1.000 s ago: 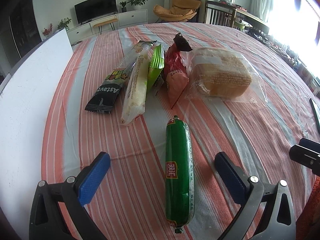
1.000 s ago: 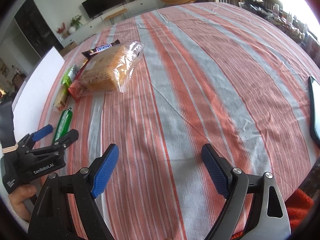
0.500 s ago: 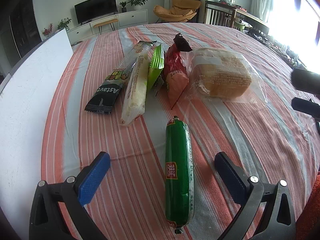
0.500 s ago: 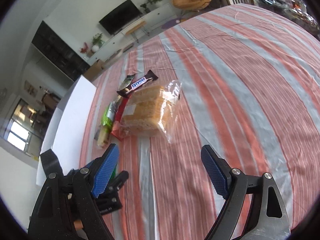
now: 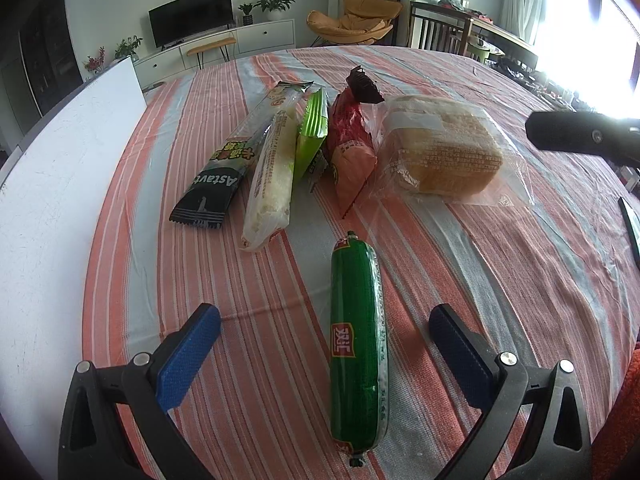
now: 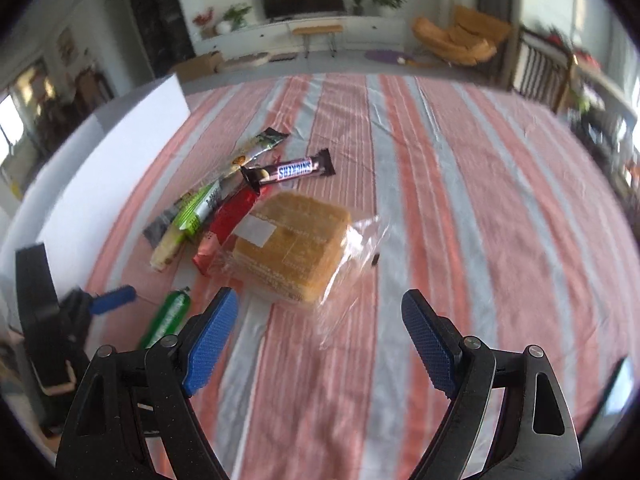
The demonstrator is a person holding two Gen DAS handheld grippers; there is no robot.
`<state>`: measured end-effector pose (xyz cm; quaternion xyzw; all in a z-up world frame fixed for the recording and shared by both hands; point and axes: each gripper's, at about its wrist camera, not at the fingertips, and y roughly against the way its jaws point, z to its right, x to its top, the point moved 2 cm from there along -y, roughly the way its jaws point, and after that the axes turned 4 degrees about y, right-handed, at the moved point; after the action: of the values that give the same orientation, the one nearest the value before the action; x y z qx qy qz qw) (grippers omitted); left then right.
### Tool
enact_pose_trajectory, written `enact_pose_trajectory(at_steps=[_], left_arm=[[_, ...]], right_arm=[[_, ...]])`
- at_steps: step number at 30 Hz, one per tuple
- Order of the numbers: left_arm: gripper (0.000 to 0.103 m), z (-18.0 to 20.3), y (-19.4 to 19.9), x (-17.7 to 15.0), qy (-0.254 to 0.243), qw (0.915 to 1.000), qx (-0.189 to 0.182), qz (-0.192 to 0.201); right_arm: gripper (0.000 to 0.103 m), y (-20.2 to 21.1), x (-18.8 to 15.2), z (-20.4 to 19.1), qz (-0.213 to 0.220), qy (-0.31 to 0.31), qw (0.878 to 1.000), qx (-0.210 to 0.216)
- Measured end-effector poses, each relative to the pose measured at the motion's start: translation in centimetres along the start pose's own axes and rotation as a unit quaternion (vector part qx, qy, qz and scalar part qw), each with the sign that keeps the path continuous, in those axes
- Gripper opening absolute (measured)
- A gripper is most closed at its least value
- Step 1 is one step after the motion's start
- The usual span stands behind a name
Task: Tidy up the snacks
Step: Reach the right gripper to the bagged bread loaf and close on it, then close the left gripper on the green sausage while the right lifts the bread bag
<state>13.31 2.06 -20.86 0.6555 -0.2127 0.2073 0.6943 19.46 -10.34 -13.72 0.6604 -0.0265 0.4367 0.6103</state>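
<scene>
Left wrist view: the left gripper is held low over the striped tablecloth, jaws spread wide and empty. The green sausage is seen lying lengthwise between the 2 blue pads, touched by neither.

Landmark taken: the bagged bread. Just left of it are laid the red packet, the green wafer pack, the long pale roll and the black Astavt bar, packed side by side and partly overlapping. The sausage is set apart, nearer the camera than the bread. A white board is seen well left of the bread.

Right wrist view: the right gripper is poised above the bread, jaws fully apart, nothing held. The view is blurred. A Snickers bar is noted just beyond the bread.

Risks judged:
1. The bread's loose clear film could be pinched instead of the loaf, so that the bag tears or slips on lifting.
2. If the loaf is squeezed hard, crushing is likely, since it looks soft.
3. The red packet touches the bread bag and could be dragged along.
4. The sausage is round and glossy; it may roll or squirt out if the pads close off-centre.
5. The 2 grippers work close together; a clash is possible.
</scene>
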Motion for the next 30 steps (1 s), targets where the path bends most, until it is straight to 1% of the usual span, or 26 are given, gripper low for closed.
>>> enact_pose_trajectory(at_steps=[2,4,6,9,11,13,15,17,19,20,21,23,26,28,30], left_arm=[[0.103,0.0,0.0,0.0,0.0,1.0,0.0,0.0],[0.103,0.0,0.0,0.0,0.0,1.0,0.0,0.0],[0.103,0.0,0.0,0.0,0.0,1.0,0.0,0.0],[0.103,0.0,0.0,0.0,0.0,1.0,0.0,0.0],[0.103,0.0,0.0,0.0,0.0,1.0,0.0,0.0],[0.103,0.0,0.0,0.0,0.0,1.0,0.0,0.0],[0.103,0.0,0.0,0.0,0.0,1.0,0.0,0.0],[0.103,0.0,0.0,0.0,0.0,1.0,0.0,0.0],[0.103,0.0,0.0,0.0,0.0,1.0,0.0,0.0],[0.103,0.0,0.0,0.0,0.0,1.0,0.0,0.0],[0.103,0.0,0.0,0.0,0.0,1.0,0.0,0.0],[0.103,0.0,0.0,0.0,0.0,1.0,0.0,0.0],[0.103,0.1,0.1,-0.1,0.0,1.0,0.0,0.0],[0.103,0.1,0.1,-0.1,0.0,1.0,0.0,0.0],[0.103,0.1,0.1,-0.1,0.0,1.0,0.0,0.0]], right_arm=[[0.086,-0.1,1.4,-1.4,0.011,0.081,0.997,-0.007],[0.086,-1.2,2.8,-2.5,0.005,0.138,0.99,0.007],[0.086,-3.3,3.9,-3.1,-0.017,0.173,0.985,0.022],[0.086,-7.3,4.8,-3.2,-0.065,0.193,0.979,0.032],[0.086,-9.0,5.4,-3.0,-0.076,0.167,0.98,0.08],[0.086,-10.2,5.8,-2.4,-0.08,0.128,0.983,0.105],[0.086,-11.3,5.7,-2.1,-0.092,0.09,0.984,0.127],[0.086,-12.2,4.9,-2.3,-0.113,0.071,0.984,0.121],[0.084,-12.4,3.8,-2.8,-0.123,0.067,0.984,0.111],[0.08,-12.1,3.3,-3.0,-0.121,0.064,0.985,0.103],[0.077,-11.6,2.9,-2.9,-0.113,0.056,0.988,0.093],[0.061,-10.4,2.1,-2.2,-0.104,0.009,0.99,0.09],[0.056,-7.9,0.2,-0.4,-0.075,-0.077,0.99,0.09],[0.054,-6.1,-1.7,0.6,-0.056,-0.126,0.987,0.086],[0.054,-4.6,-3.6,1.3,-0.037,-0.162,0.983,0.079]])
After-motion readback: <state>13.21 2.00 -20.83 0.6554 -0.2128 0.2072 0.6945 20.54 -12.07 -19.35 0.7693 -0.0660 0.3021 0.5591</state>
